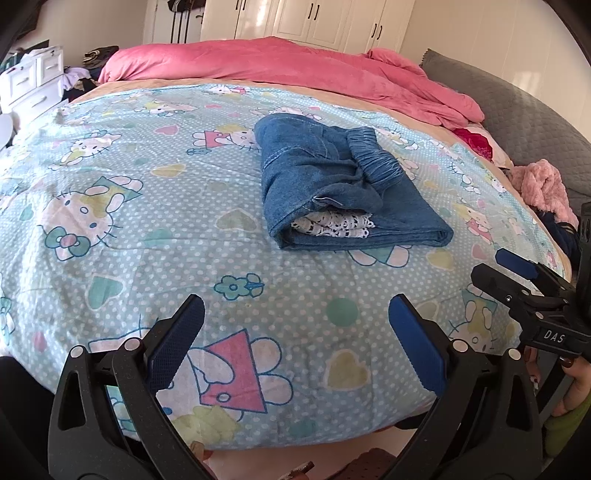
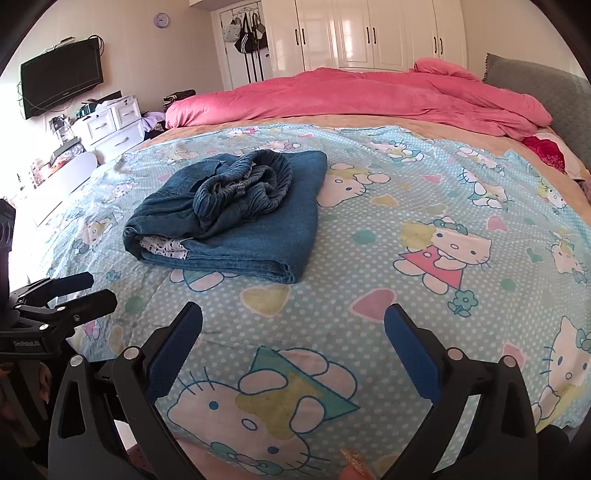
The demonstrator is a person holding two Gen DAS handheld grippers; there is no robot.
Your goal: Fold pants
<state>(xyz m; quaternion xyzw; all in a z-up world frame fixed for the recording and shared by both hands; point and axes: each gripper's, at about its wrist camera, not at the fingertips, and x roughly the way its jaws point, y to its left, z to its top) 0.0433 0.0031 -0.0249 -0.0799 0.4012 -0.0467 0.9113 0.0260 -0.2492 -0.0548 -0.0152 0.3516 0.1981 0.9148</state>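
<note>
Blue-padded fingers [image 1: 175,343] of the left claw [image 1: 295,343]: spread wide, released, nothing between them; held low at the near edge of the bed. Right claw [image 2: 293,347]: likewise spread and empty, at the same near edge, beside the left one.

Bed cover [image 1: 110,206]: pale blue, dotted, cartoon-cat print, lying fairly smooth.

Pants [image 1: 343,184]: blue denim, lying mid-bed, well apart from both claws. Condition: folded into a compact, roughly rectangular bundle. Elastic waistband [image 2: 243,192] bunched on top, puckered rather than flat. White lace trim [image 1: 332,223] pokes out from between the layers at the near edge.

Step in hand, by judgement: fold appears essentially finished; what remains is tidying or simply withdrawing. To finish well: press the bunched waistband flat, tuck the lace back inside the fold, square the edges. Each claw should take a corner of the top layer only, so the lower layers are not dragged askew.

Pink duvet [image 2: 369,96]: heaped across the far side of the bed.

Containers:
- White drawer unit [image 2: 110,129]: beside the bed, drawers closed, contents not visible; loose clutter on top, too small to identify.
- Cream wardrobe [image 2: 354,33]: far wall, doors shut, contents hidden.
</note>
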